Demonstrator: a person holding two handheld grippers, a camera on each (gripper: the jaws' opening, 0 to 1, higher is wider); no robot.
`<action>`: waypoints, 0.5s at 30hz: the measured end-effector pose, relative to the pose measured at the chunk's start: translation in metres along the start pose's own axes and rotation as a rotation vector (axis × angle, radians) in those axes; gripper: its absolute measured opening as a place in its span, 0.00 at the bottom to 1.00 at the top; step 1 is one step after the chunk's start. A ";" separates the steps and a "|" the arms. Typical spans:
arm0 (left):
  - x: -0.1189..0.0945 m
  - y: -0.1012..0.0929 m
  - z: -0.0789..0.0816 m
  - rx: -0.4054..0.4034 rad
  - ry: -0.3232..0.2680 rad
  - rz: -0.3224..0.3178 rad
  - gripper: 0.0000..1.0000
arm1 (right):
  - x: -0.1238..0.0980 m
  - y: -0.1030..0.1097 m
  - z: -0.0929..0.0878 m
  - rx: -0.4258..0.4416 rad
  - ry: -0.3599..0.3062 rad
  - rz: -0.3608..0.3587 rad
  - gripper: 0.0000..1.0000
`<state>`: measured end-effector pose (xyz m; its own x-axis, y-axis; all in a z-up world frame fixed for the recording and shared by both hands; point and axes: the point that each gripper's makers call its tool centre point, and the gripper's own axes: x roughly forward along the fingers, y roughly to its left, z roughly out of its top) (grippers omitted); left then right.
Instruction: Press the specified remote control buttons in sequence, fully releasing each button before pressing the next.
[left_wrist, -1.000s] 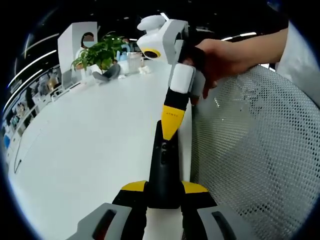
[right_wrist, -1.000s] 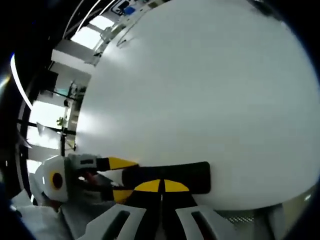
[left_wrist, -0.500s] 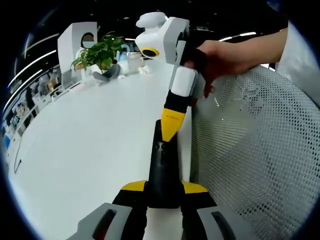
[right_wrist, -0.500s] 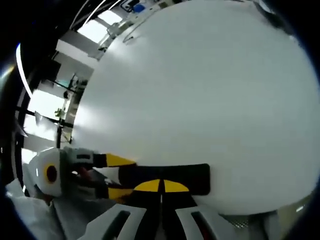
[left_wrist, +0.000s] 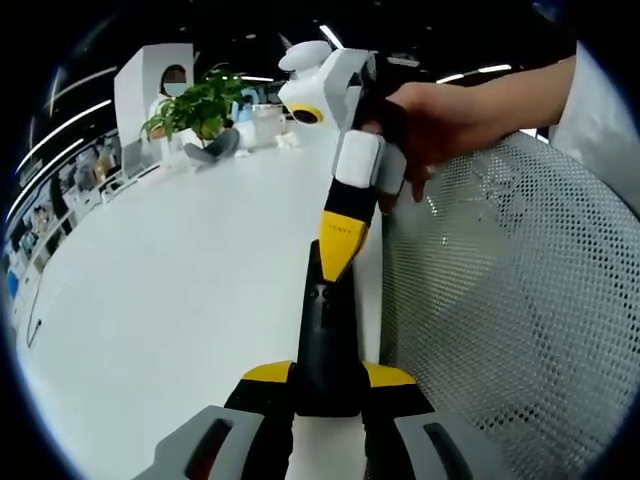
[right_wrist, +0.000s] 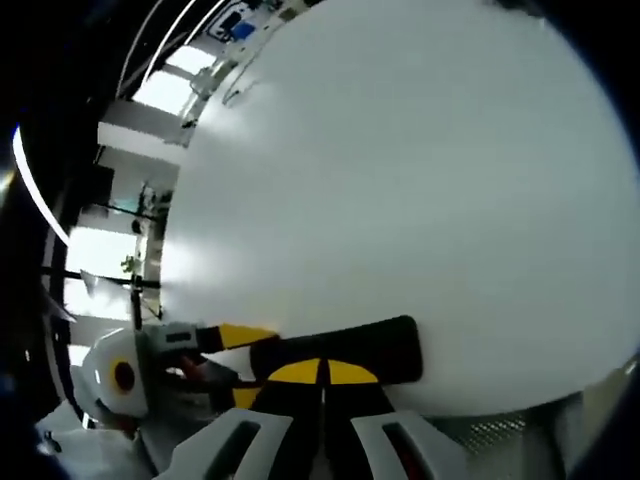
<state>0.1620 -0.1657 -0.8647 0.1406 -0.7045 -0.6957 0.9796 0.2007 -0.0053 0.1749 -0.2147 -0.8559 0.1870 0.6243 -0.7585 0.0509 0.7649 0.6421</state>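
A slim black remote control (left_wrist: 325, 335) lies lengthwise along the white table's edge, and my left gripper (left_wrist: 328, 375) is shut on its near end, one yellow finger on each side. My right gripper (left_wrist: 338, 262), held by a hand (left_wrist: 450, 110), comes down from above with its yellow tips together, resting on the remote's button face. In the right gripper view the right gripper (right_wrist: 322, 372) is shut with its tip on the remote (right_wrist: 345, 345). The left gripper (right_wrist: 258, 365) clamps that remote from the left.
The white table (left_wrist: 170, 280) stretches away to the left and far side. A white mesh chair back (left_wrist: 500, 310) stands close on the right of the remote. A potted plant (left_wrist: 200, 105) and a seated person are at the table's far end.
The right gripper has tilted a little and its body has shifted slightly, with its tip staying on the remote. The left gripper and the remote have not moved.
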 end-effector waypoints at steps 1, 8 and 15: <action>0.000 0.000 0.000 -0.001 0.000 0.000 0.25 | 0.000 0.001 0.000 -0.007 -0.001 -0.006 0.00; -0.001 0.000 0.000 0.000 0.000 0.000 0.25 | -0.002 -0.001 -0.003 -0.059 0.003 -0.053 0.00; -0.001 0.000 0.000 -0.004 -0.003 0.002 0.25 | -0.014 -0.017 0.004 -0.006 -0.038 -0.143 0.00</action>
<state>0.1622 -0.1653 -0.8641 0.1425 -0.7060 -0.6937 0.9789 0.2044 -0.0070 0.1750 -0.2370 -0.8556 0.2158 0.5024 -0.8373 0.0735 0.8467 0.5270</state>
